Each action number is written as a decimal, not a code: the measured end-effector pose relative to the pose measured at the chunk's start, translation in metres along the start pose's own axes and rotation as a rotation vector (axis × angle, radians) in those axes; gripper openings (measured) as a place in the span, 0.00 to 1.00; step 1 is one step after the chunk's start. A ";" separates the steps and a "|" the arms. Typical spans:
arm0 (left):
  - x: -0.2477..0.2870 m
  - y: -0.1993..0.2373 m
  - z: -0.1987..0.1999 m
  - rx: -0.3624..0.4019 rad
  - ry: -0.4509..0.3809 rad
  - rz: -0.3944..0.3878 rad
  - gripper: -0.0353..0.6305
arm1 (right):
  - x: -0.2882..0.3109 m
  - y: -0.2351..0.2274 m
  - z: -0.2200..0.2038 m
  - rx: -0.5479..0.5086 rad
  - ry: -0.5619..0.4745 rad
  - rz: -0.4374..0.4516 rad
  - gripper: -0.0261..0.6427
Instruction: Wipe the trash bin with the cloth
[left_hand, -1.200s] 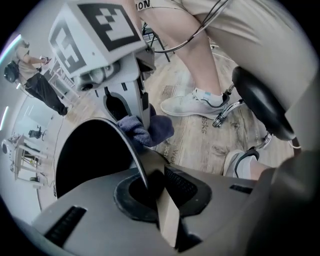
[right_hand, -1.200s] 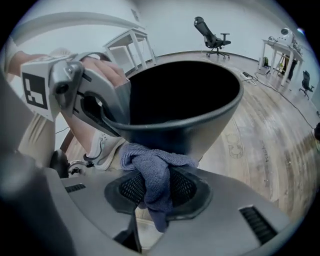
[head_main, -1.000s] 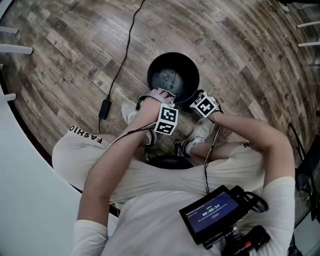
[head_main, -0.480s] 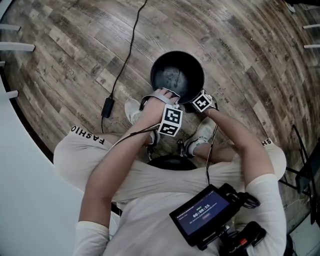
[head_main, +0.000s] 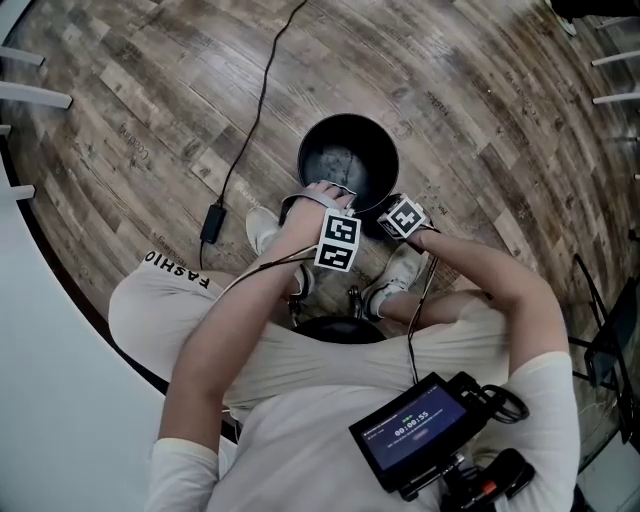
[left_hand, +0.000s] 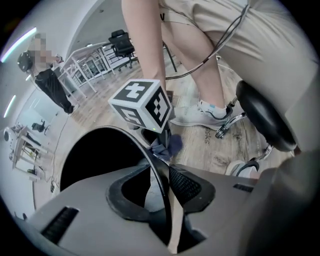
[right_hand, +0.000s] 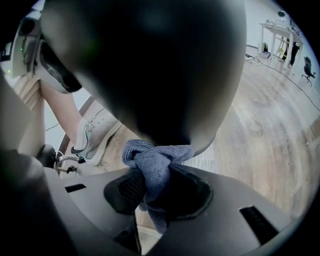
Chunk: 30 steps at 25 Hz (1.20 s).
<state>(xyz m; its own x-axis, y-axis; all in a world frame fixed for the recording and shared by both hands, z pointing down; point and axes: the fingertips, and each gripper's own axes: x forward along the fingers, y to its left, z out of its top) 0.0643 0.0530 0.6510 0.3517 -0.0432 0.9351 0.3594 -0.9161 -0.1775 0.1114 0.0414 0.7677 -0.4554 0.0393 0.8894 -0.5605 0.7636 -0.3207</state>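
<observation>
The black round trash bin (head_main: 348, 158) stands on the wood floor in front of the person's feet. My left gripper (head_main: 322, 192) straddles its near rim. In the left gripper view the thin rim (left_hand: 159, 172) runs between the jaws of the left gripper (left_hand: 161, 184) with slight gaps on both sides; the jaws have just been opening. My right gripper (head_main: 392, 212) is at the bin's near right outside wall. It is shut on a bunched blue-grey cloth (right_hand: 157, 161), which presses against the bin's dark wall (right_hand: 150, 65). That cloth (left_hand: 168, 146) also shows beyond the rim.
A black cable (head_main: 250, 110) with a power adapter (head_main: 210, 222) lies on the floor left of the bin. The person's shoes (head_main: 400, 265) and a black stool (head_main: 335, 325) sit just behind the bin. A white table edge (head_main: 40, 330) curves at the left.
The right gripper with the cloth has slid a little lower along the bin's near side. The left gripper stays at the rim.
</observation>
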 end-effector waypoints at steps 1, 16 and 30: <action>-0.001 0.001 0.000 0.019 0.010 0.004 0.23 | -0.007 0.007 0.003 0.004 -0.004 0.012 0.20; 0.014 -0.022 -0.042 0.209 0.176 -0.035 0.14 | -0.124 0.055 0.063 0.094 -0.149 0.036 0.20; 0.012 -0.026 -0.033 0.252 0.142 -0.062 0.14 | -0.073 0.019 0.041 0.025 -0.083 -0.036 0.20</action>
<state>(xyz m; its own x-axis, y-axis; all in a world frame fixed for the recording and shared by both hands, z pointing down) 0.0312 0.0634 0.6773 0.2041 -0.0621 0.9770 0.5859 -0.7917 -0.1728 0.1054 0.0270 0.6837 -0.4900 -0.0424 0.8707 -0.5943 0.7469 -0.2981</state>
